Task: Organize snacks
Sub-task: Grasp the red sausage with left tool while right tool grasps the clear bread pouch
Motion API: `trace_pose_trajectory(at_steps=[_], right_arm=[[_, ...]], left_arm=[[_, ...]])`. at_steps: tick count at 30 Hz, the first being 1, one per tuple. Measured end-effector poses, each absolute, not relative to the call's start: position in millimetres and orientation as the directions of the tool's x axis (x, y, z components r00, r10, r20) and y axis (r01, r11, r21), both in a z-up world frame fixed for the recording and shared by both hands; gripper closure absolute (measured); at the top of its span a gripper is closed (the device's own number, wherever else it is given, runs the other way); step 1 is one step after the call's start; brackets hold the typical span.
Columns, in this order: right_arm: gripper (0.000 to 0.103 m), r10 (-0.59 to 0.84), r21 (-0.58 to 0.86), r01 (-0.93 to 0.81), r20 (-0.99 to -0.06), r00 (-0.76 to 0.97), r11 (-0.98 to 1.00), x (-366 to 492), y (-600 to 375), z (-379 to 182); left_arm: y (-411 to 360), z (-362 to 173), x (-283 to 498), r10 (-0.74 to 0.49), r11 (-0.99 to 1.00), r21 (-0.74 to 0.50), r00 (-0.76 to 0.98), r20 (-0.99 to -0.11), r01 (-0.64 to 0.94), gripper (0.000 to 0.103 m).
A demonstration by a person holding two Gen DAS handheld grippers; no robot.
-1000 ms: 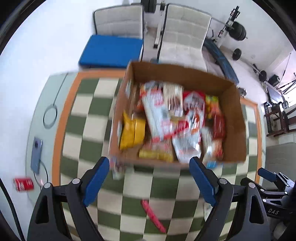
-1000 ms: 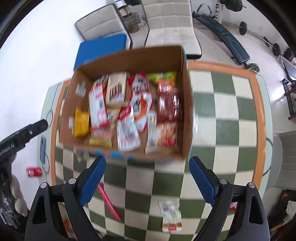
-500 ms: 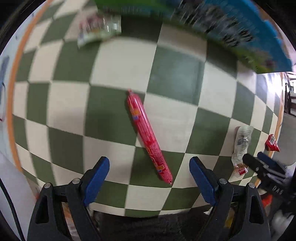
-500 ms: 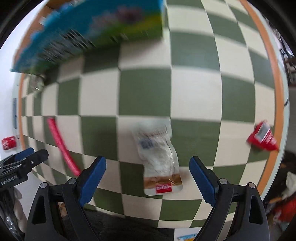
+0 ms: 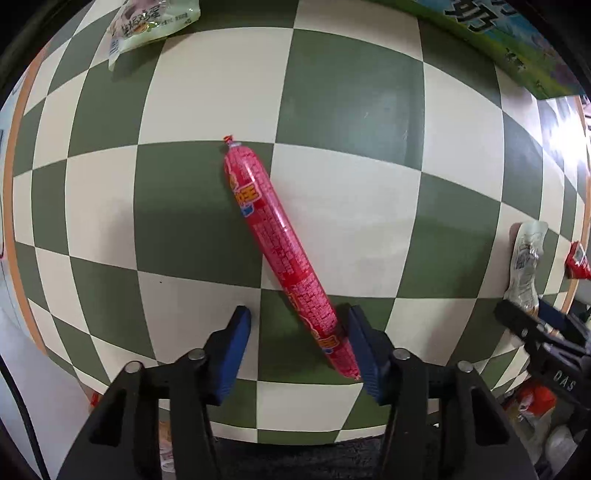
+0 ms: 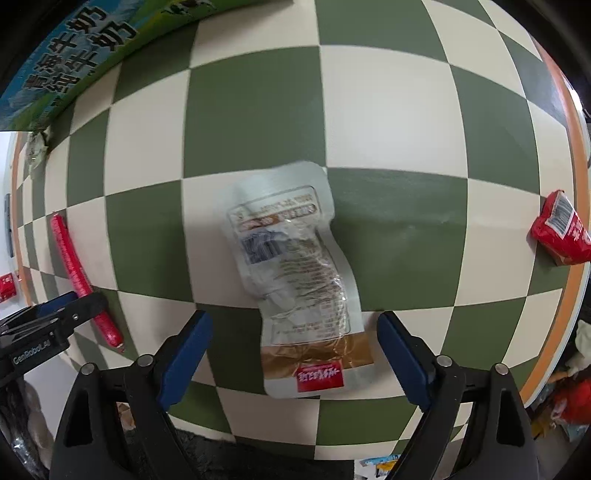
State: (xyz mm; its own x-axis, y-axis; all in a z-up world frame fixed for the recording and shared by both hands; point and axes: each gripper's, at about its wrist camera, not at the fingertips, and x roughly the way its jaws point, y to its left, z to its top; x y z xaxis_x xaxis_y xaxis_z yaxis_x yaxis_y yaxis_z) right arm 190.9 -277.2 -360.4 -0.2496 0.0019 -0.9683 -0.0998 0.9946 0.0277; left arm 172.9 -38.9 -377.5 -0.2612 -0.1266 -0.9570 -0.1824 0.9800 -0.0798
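A long red sausage stick [image 5: 280, 251] lies diagonally on the green-and-cream checkered table [image 5: 351, 99]. My left gripper [image 5: 299, 347] is open and low over the sausage's near end, which lies between the pads, close against the right pad [image 5: 364, 347]. A clear and silver snack pouch [image 6: 295, 280] with a gold and red bottom lies flat in the right wrist view. My right gripper [image 6: 295, 358] is open, its pads on either side of the pouch's lower end, not touching it. The sausage also shows in the right wrist view [image 6: 74, 266].
The printed side of the snack box [image 6: 74, 55] runs along the far edge of both views. A pale green packet [image 5: 151, 26] lies far left. A small red packet [image 6: 561, 236] sits near the table's orange right rim. The near table edge is just below both grippers.
Both grippers have dropped from high above the box to just over the table. The left one has narrowed around the sausage's end; the right one now straddles the pouch.
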Motion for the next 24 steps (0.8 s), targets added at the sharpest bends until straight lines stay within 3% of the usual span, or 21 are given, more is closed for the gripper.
trace_pose_trajectory(at_steps=[4, 5, 9, 13, 15, 20, 24], right_arm=[[0.025, -0.030, -0.002, -0.129, -0.975, -0.221, 0.992, 190.9, -273.6, -358.4], [0.033, -0.046, -0.016, -0.142, -0.977, -0.208, 0.990, 192.1, -271.5, -357.1], [0.059, -0.059, -0.024, -0.193, -0.982, -0.180, 0.981, 182.4, -263.3, -351.7], [0.068, -0.015, 0.017, -0.185, -0.986, -0.167, 0.983, 178.2, -265.8, -346.4], [0.081, 0.014, 0.043, -0.176, -0.987, -0.162, 0.983, 177.3, -268.1, -343.0], [0.083, 0.128, 0.150, -0.116, -0.975, -0.183, 0.982, 174.1, -276.7, -337.0], [0.082, 0.305, 0.303, 0.047, -0.918, -0.254, 0.952, 170.6, -296.7, -346.5]], left_arm=[[-46.5, -374.0, 172.5, -0.108, 0.987, -0.072, -0.265, -0.958, -0.142, 0.072], [-48.4, -372.8, 172.4, -0.106, 0.988, -0.072, -0.265, -0.958, -0.135, 0.075], [-53.8, -368.8, 170.5, -0.090, 0.992, -0.063, -0.258, -0.962, -0.111, 0.078], [-59.5, -361.5, 170.5, -0.089, 0.992, -0.062, -0.252, -0.964, -0.113, 0.086], [-59.0, -357.3, 171.7, -0.093, 0.991, -0.067, -0.244, -0.965, -0.115, 0.086], [-65.9, -356.4, 174.2, -0.110, 0.988, -0.080, -0.240, -0.965, -0.132, 0.086], [-55.5, -364.2, 174.4, -0.130, 0.985, -0.096, -0.246, -0.960, -0.146, 0.086]])
